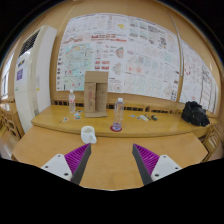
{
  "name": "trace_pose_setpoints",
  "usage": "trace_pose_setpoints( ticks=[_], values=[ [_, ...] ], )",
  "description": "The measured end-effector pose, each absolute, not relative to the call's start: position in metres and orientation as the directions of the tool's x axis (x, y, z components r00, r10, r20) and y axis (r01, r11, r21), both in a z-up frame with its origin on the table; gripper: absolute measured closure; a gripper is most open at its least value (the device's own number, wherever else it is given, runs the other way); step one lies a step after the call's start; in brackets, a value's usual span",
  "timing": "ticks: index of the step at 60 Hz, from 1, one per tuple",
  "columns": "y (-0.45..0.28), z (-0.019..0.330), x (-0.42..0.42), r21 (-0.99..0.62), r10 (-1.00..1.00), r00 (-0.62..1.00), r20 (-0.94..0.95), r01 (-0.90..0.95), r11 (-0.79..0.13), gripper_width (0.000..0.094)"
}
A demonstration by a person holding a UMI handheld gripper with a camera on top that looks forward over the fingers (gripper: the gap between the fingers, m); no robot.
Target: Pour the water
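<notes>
My gripper point(112, 160) hangs open above a wooden table point(110, 155), its two purple pads point(77, 156) wide apart with nothing between them. Just ahead of the left finger stands a small white cup point(88, 134). Farther off, beyond the fingers, a clear water bottle point(118, 113) with a pinkish cap stands upright on a purple coaster. A second clear bottle point(72, 103) stands on the far table to the left.
A cardboard box point(96, 94) stands upright on the far table against the wall of posters point(120, 50). A black bag point(194, 113) lies at the far right. Small items point(145, 117) lie right of the nearer bottle. An air conditioner point(33, 70) stands at the left.
</notes>
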State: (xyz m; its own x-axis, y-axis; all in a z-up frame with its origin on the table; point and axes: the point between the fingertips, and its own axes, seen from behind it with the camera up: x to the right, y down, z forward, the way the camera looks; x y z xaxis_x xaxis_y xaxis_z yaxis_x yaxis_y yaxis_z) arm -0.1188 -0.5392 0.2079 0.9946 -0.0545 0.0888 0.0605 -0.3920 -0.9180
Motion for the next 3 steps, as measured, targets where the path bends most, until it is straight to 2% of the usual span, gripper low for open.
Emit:
trace_pose_setpoints(
  ticks=[3],
  values=[
    [-0.5422, 0.2096, -0.1170, -0.922, -0.060, 0.994, 0.088, 0.059, -0.383, 0.0083]
  ],
)
